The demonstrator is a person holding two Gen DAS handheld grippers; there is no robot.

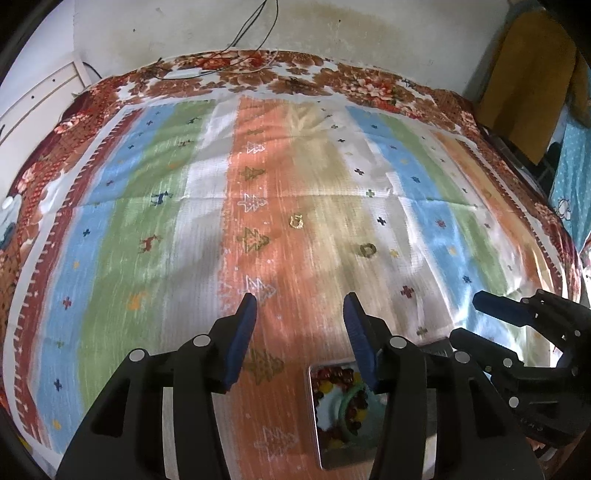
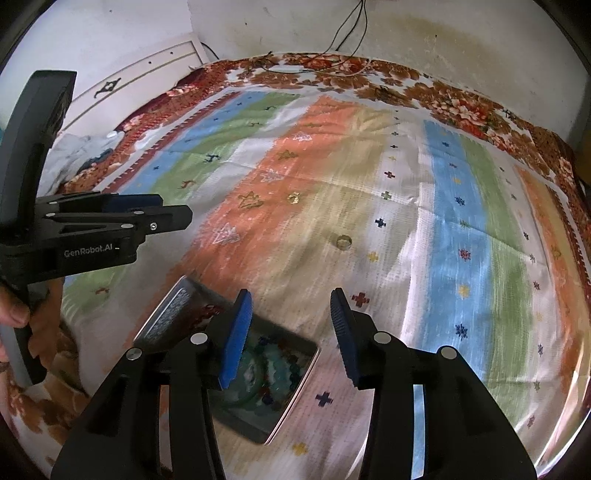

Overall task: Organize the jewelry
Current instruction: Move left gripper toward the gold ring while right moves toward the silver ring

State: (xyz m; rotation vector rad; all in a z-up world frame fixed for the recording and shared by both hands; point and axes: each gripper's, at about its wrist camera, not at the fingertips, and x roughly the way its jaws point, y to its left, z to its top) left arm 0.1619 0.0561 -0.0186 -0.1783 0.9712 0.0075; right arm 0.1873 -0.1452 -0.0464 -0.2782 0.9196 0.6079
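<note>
A small metal tin (image 1: 343,459) lies on the striped cloth with beads and a green bangle (image 1: 346,400) inside. The right wrist view shows the tin (image 2: 295,395) with its lid (image 2: 166,317) tipped back. A gold ornament (image 1: 296,220) (image 2: 294,198) and a gold ring (image 1: 367,250) (image 2: 343,242) rest farther out on the cloth. My left gripper (image 1: 300,297) hovers open just beyond the tin, nothing between its blue pads. My right gripper (image 2: 291,293) is open over the tin's far corner, also holding nothing. Each shows in the other's view (image 1: 476,317) (image 2: 177,210).
The striped cloth (image 1: 155,229) covers a bed with a floral blanket (image 1: 295,77) beneath. A stained wall with dangling cables (image 1: 255,22) stands behind. A yellow garment (image 1: 528,74) hangs at the right. A hand (image 2: 14,314) grips the left tool's handle.
</note>
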